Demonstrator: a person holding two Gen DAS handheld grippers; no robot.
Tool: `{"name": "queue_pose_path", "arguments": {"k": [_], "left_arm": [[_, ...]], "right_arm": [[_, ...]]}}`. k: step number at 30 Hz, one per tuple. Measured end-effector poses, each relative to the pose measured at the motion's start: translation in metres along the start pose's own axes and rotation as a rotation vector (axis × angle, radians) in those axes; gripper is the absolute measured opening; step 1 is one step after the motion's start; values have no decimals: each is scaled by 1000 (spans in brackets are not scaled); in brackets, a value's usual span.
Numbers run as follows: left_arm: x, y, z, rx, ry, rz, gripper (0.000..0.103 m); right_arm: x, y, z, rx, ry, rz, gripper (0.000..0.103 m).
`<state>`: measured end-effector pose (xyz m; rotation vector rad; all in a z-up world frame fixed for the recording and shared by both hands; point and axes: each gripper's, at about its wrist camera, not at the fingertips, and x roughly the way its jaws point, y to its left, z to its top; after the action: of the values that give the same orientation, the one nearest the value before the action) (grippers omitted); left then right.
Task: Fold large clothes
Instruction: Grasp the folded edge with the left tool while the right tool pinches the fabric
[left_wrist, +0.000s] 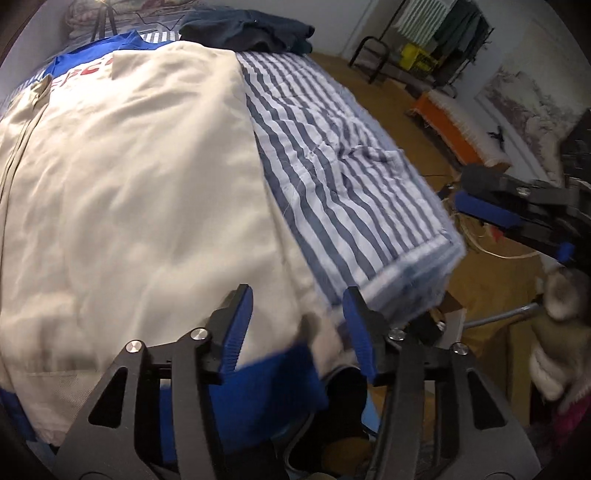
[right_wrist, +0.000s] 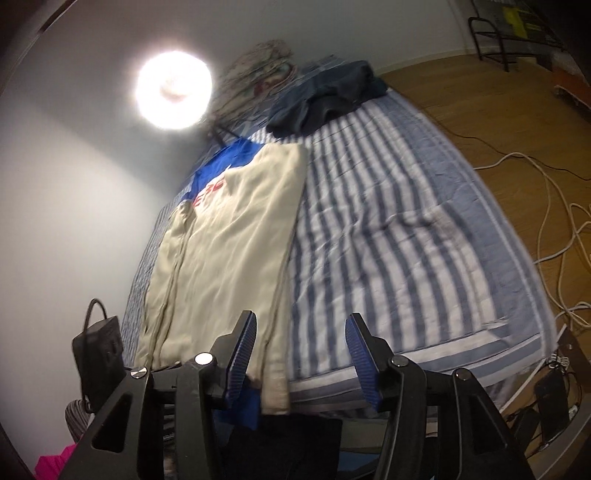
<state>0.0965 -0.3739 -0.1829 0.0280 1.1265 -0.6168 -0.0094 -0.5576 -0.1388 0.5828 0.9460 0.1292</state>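
A large cream garment (left_wrist: 140, 177) with blue parts and red lettering lies flat on the left side of the striped bed (left_wrist: 332, 155), its right side folded inward. A blue part hangs over the near bed edge. My left gripper (left_wrist: 297, 325) is open and empty, just above the garment's near hem. My right gripper (right_wrist: 300, 354) is open and empty, held further back above the near bed edge, by the garment (right_wrist: 229, 240) lower right corner. The right gripper also shows in the left wrist view (left_wrist: 513, 218), off the bed's right side.
A pile of dark blue clothes (right_wrist: 325, 98) sits at the far end of the bed, with a patterned pillow (right_wrist: 255, 70) behind. A bright lamp (right_wrist: 171, 90) shines at the wall. Cables (right_wrist: 554, 229) lie on the wooden floor at right. An orange bench (left_wrist: 454, 122) and clothes rack (left_wrist: 443, 26) stand beyond.
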Motion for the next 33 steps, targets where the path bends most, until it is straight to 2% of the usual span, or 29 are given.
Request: {"name": "queue_pose_path", "arguments": {"k": [4, 8, 9, 10, 12, 13, 16, 19, 27, 33], "left_arm": [[29, -3, 5, 10, 52, 111, 52], [35, 2, 0, 38, 25, 122, 52], [35, 1, 0, 60, 21, 124, 45], [35, 0, -1, 81, 14, 117, 34], [33, 3, 1, 81, 12, 83, 23], [30, 9, 3, 51, 11, 38, 15], [13, 27, 6, -49, -7, -73, 7], [-6, 40, 9, -115, -37, -151, 6], [-35, 52, 5, -176, -99, -231, 5], [-49, 62, 1, -198, -120, -273, 5]], "right_arm": [[-5, -8, 8, -5, -16, -19, 54], [-7, -10, 16, -24, -23, -9, 54], [-6, -9, 18, -29, -23, -7, 54], [-5, -9, 19, -32, -24, -6, 54], [1, -7, 24, -28, -24, -2, 55], [5, -7, 26, -22, -21, 3, 55], [21, -7, 36, 17, -8, 35, 56], [38, -7, 46, 67, -6, 66, 57], [103, 10, 95, 123, 35, 141, 68], [168, 24, 126, 102, 71, 101, 69]]}}
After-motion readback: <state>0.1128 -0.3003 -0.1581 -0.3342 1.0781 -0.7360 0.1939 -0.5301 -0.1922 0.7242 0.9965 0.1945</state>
